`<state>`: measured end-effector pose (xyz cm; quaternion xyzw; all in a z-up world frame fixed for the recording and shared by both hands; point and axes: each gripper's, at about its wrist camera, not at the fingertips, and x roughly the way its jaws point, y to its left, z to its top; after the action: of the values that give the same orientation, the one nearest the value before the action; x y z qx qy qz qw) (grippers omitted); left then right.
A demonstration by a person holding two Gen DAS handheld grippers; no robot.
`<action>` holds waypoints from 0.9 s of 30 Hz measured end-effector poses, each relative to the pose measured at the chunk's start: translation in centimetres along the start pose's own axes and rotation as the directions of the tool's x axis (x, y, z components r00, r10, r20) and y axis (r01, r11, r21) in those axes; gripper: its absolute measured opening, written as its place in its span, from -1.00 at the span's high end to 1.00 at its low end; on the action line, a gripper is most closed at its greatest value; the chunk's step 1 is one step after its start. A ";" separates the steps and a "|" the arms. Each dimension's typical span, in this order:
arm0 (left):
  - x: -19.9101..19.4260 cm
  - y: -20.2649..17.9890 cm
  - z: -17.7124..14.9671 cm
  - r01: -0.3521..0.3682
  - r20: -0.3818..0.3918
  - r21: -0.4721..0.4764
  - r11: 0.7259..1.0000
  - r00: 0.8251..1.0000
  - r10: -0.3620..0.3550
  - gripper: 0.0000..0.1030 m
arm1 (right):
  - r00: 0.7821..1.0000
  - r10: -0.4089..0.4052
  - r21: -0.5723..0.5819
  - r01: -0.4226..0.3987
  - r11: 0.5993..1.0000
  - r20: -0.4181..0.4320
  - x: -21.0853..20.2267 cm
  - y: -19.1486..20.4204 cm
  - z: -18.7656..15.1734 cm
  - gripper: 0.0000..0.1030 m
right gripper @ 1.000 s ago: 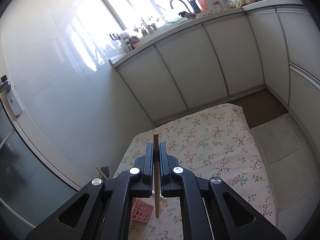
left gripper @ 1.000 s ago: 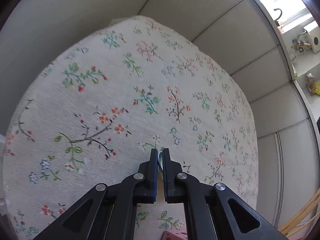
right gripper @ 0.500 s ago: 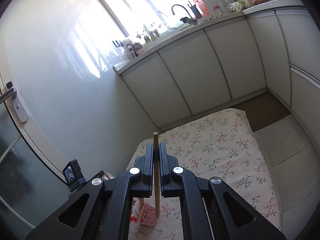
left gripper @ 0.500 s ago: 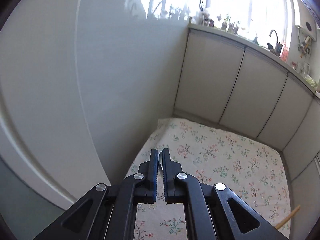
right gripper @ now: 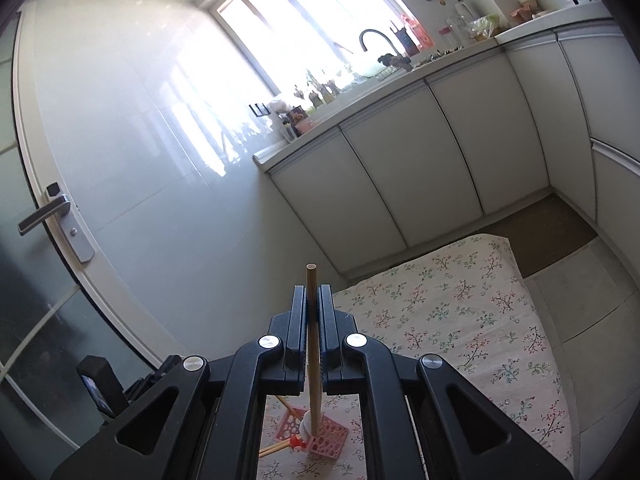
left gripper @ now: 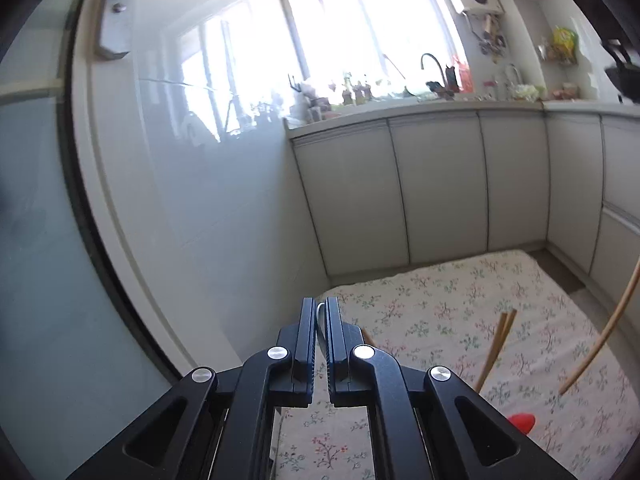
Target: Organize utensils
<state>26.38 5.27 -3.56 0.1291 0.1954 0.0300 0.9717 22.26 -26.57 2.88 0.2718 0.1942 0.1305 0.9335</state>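
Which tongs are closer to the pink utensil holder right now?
Right. Right tongs hold a chopstick above the pink utensil holder; left tongs sit off to its left.

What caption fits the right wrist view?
Right gripper clamps an upright wooden chopstick above a pink utensil holder on the floral cloth.

The black left gripper (left gripper: 319, 312) is clamped on a thin white utensil handle (left gripper: 319, 311) above a floral-patterned cloth surface (left gripper: 460, 320). To its right stand two tilted wooden chopsticks (left gripper: 496, 350), a curved wooden stick (left gripper: 600, 340) and a small red object (left gripper: 522, 422). Pale grey cabinet doors (left gripper: 440, 188) stand behind
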 end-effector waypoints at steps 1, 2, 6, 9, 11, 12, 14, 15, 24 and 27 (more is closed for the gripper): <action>0.2 -0.8 -0.3 0.013 -0.005 0.036 0.999 1.000 -0.012 0.92 | 1.000 0.002 0.001 -0.002 1.000 0.001 -0.1 0.0 0.0 0.91; 0.4 -1.4 -0.7 0.026 -0.013 0.066 0.998 1.000 -0.026 0.92 | 1.000 0.003 0.001 -0.003 1.000 0.003 -0.2 0.0 0.1 0.91; 0.4 -4.2 -1.4 0.027 -0.021 0.174 0.984 0.999 -0.024 0.92 | 1.000 0.006 0.006 -0.006 1.000 0.007 -0.5 -0.2 0.2 0.91; 1.0 -5.4 -2.0 0.028 -0.018 0.235 0.972 1.000 -0.025 0.92 | 1.000 0.009 0.013 -0.010 1.000 0.007 -0.6 -0.4 0.3 0.91; 1.5 -5.8 -2.3 0.044 -0.020 0.246 0.968 0.999 -0.040 0.92 | 1.000 0.010 0.015 -0.010 1.000 0.006 -0.5 -0.5 0.3 0.91; 1.9 -6.0 -2.5 0.045 -0.022 0.251 0.967 0.999 -0.041 0.92 | 1.000 0.009 0.016 -0.009 1.000 0.006 -0.5 -0.5 0.3 0.91; 2.7 -6.1 -2.8 0.074 -0.053 0.250 0.965 0.997 -0.062 0.92 | 1.000 0.010 0.016 -0.010 1.000 0.004 -0.4 -0.5 0.3 0.91; 3.1 -5.9 -2.9 0.115 -0.093 0.225 0.968 0.991 -0.096 0.90 | 1.000 0.011 0.015 -0.011 1.000 0.003 -0.4 -0.5 0.3 0.91; 3.0 -1.1 -2.3 0.259 -0.175 -0.149 0.954 0.943 -0.283 0.79 | 0.999 0.035 -0.025 -0.035 0.999 -0.005 -0.1 1.4 0.0 0.91; 1.9 0.1 -2.6 0.221 -0.174 -0.201 0.954 0.951 -0.257 0.50 | 0.999 0.053 -0.064 -0.054 0.997 -0.004 0.2 3.2 -0.1 0.91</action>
<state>27.12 6.19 -6.53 0.0129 0.3019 -0.0579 0.9515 21.95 -23.82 4.55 0.2468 0.1834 0.1619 0.9377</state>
